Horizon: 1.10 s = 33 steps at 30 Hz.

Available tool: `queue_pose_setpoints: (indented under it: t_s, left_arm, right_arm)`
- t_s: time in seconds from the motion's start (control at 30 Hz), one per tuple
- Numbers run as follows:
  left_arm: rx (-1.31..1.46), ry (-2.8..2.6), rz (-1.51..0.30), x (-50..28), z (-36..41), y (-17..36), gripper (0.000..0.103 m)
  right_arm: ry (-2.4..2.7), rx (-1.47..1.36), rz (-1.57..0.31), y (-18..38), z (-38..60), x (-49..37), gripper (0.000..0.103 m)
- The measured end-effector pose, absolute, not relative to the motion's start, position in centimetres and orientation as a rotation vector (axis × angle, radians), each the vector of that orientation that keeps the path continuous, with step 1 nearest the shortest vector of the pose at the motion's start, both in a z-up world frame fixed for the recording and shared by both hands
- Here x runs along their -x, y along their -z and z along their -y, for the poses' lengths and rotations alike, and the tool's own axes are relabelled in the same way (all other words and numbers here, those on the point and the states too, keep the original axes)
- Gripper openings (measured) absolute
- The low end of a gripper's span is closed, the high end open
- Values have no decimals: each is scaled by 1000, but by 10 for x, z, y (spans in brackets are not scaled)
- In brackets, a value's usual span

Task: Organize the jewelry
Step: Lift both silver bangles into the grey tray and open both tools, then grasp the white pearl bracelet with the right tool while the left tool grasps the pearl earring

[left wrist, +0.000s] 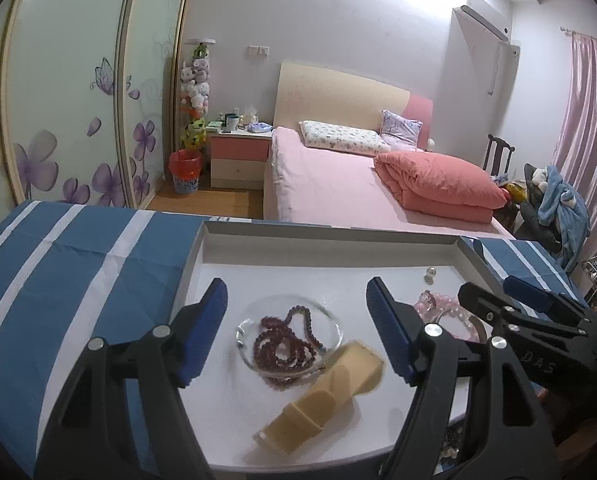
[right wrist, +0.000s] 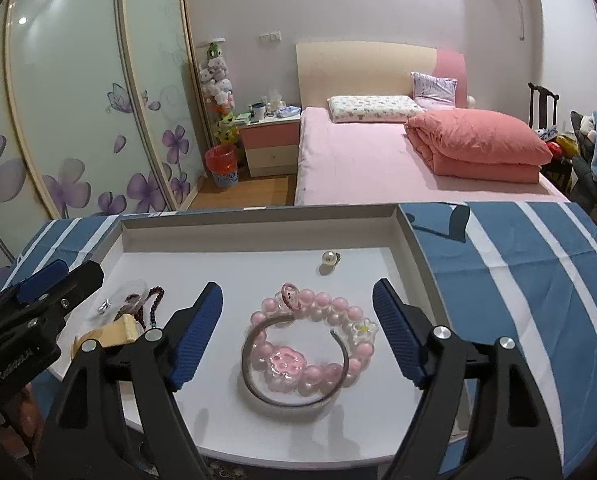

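Right now both grippers hang over a white tray (right wrist: 258, 236) on a blue striped cloth (right wrist: 518, 264). Nearest to the left gripper (left wrist: 296, 332) is a yellow strap (left wrist: 322, 400), lying slanted toward the far right. Just past it, straight ahead between the blue pads, is a glass dish (left wrist: 290, 334) with a dark red bead string (left wrist: 286, 340) curled in it. The left jaws are wide open and hold nothing. The right gripper (right wrist: 298, 328) is wide open too, and empty. A pink bead bracelet (right wrist: 310, 340) and a thin metal bangle (right wrist: 294, 360) lie together, straight ahead between its pads. So the right hand is nearer the pink one, and the left hand is nearer the red beads. Farther back in the tray sits a small pearl (right wrist: 328, 258), alone. Far behind is a pink bed (right wrist: 378, 160).
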<state>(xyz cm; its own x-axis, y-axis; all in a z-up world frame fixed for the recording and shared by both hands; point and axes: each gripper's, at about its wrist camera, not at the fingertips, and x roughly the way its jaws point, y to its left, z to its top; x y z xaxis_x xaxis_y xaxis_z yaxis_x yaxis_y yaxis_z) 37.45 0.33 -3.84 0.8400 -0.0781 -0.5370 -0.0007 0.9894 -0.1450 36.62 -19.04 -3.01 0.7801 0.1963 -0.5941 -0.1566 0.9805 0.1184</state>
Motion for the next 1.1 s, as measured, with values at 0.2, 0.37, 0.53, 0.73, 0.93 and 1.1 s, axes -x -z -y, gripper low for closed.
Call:
queue_pose_setpoints:
  t_s: [0.2, 0.37, 0.53, 0.73, 0.93, 1.1]
  left_arm:
    - [151, 33, -555, -368, -7, 31, 70]
    - [161, 29, -546, -351, -14, 23, 70]
    - [162, 38, -543, -318, -25, 19, 70]
    - [147, 51, -597, -281, -32, 29, 70]
    - [114, 73, -674, -254, -31, 47, 70]
    - [96, 78, -708, -246, -31, 56, 70]
  right_arm:
    - [-188, -71, -644, 25, 195, -363, 77]
    - [-196, -59, -631, 18, 195, -347, 77]
    - [-216, -28, -639, 18, 193, -318, 77]
    - [-238, 4, -714, 36, 193, -291, 66]
    - [-265, 6, -800, 58, 192, -273, 51]
    - [-285, 23, -836, 65, 182, -266, 41]
